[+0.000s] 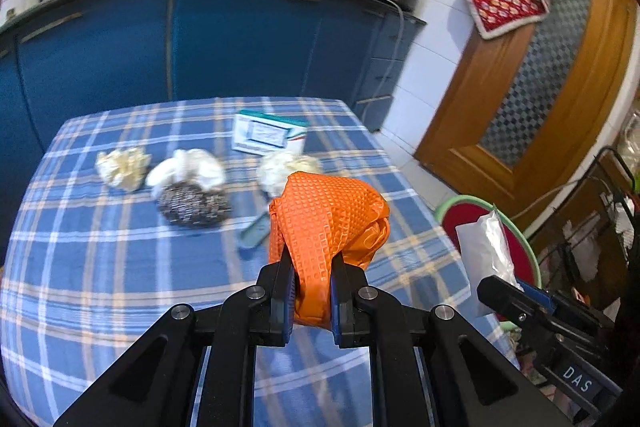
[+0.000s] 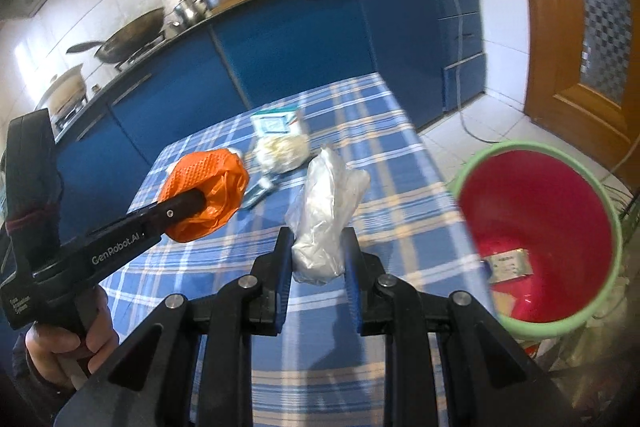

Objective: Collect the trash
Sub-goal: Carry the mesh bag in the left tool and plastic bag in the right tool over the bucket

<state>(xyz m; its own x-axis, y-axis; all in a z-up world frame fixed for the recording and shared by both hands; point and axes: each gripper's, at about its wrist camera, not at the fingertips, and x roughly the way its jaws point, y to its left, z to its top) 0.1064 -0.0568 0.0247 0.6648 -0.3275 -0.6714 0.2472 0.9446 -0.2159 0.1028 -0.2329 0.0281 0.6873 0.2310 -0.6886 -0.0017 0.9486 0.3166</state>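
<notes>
Left wrist view shows the left gripper point(image 1: 313, 279) raised above the plaid table point(image 1: 100, 267), its jaws pinched tight on a bunched orange glove point(image 1: 328, 215). The right gripper point(image 2: 316, 259) is held level near the table's right edge, clamped on a crumpled clear plastic bag point(image 2: 324, 215). The red bin point(image 2: 536, 227) with a green rim stands just past that edge, mouth unobstructed. Paper wads point(image 1: 122, 167), a scouring pad point(image 1: 194, 205) and a box point(image 1: 268, 135) lie further back on the cloth.
</notes>
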